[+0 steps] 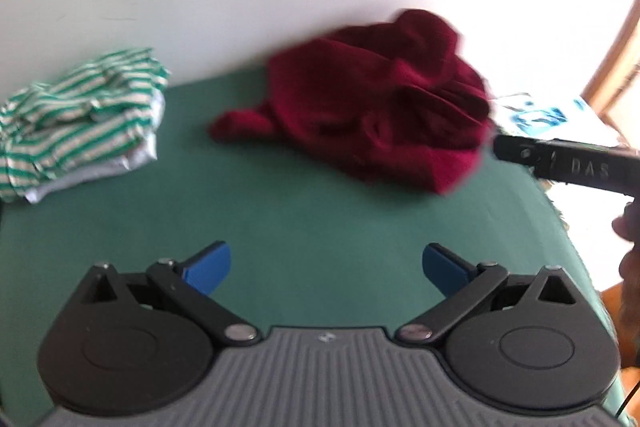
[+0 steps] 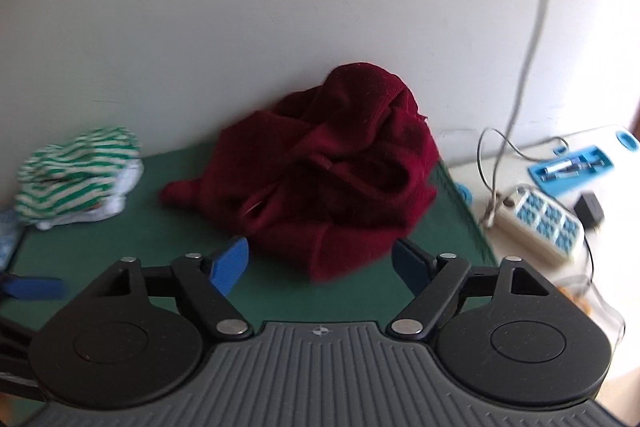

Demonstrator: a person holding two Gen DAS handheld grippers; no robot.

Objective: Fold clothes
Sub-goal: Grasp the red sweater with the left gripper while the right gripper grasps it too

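A crumpled dark red garment (image 1: 384, 111) (image 2: 332, 179) lies in a heap on the green table cover (image 1: 280, 211) (image 2: 120, 251), against the white wall. A folded green-and-white striped garment (image 1: 76, 115) (image 2: 76, 175) rests on a pale folded piece at the far left. My left gripper (image 1: 326, 269) hovers open over bare green cloth, short of the red heap. My right gripper (image 2: 320, 267) is open too, its blue pads either side of the heap's near edge, with nothing held. Its black body (image 1: 568, 167) shows at the right in the left wrist view, beside the heap.
To the right of the green cover is a white surface with a power strip (image 2: 540, 219), grey cables (image 2: 496, 163), a blue tray of small items (image 2: 572, 167) and a black adapter (image 2: 588, 211). A hand (image 1: 628, 223) shows at the right edge. A wall stands close behind.
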